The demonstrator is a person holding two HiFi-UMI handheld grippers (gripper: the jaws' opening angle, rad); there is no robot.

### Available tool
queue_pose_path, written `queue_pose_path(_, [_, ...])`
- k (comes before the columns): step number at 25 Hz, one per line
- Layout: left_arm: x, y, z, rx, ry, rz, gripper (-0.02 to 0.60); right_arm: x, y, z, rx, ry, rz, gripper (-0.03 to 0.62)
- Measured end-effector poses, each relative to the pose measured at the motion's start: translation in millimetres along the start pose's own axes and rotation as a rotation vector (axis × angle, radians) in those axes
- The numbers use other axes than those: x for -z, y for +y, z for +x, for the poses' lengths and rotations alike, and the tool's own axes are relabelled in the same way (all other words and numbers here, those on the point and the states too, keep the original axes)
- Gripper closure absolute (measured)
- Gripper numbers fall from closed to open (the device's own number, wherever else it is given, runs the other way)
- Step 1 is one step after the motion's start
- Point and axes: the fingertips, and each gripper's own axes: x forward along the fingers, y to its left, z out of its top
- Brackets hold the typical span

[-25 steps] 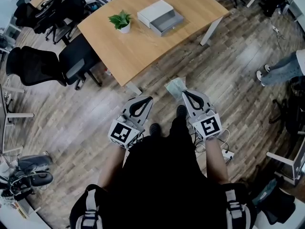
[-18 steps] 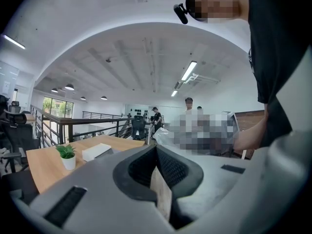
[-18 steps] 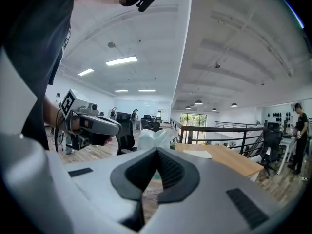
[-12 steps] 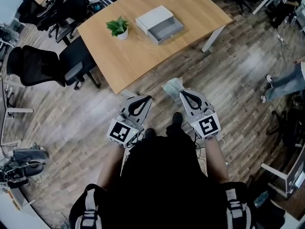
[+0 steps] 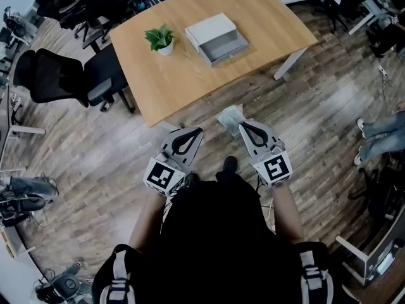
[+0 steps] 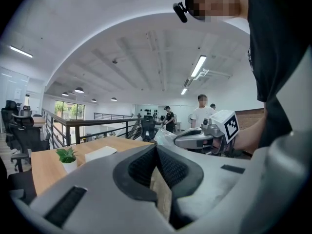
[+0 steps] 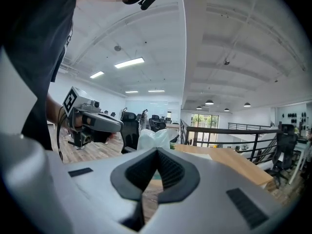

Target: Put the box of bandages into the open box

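Left gripper (image 5: 197, 132): jaws pressed together, nothing between them, held low in front of the person, above the wood floor (image 5: 316, 106).
Right gripper (image 5: 241, 126): jaws clamped on the box of bandages (image 5: 230, 116) (pale, in crinkly clear wrap), which pokes out past the tips.
Open box (image 5: 212, 28): on the table (image 5: 190, 75) beside the potted plant (image 5: 159, 38), well apart from both grippers.

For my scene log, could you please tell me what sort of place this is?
Most likely an open-plan office: a large light wooden desk with a small potted green plant on it, and black mesh office chairs beside it.
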Motion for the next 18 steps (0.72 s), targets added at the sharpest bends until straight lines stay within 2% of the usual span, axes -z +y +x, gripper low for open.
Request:
queue_pose_path(8, [2,-1,26,-0.079,0.038,-0.002,0.56,12,-34,-3,-0.041,0.012,0.057,0.571])
queue_pose_path(11, [-1,1,36,-0.109,0.037,-0.008,0.56,14,-46,-6,-0.056,0.0,0.038,0.571])
queue_pose_path(18, [-10,-10,66,-0.136,0.032,0.005,0.56,28,-81,-21,-0.061,0.004,0.054,0.571])
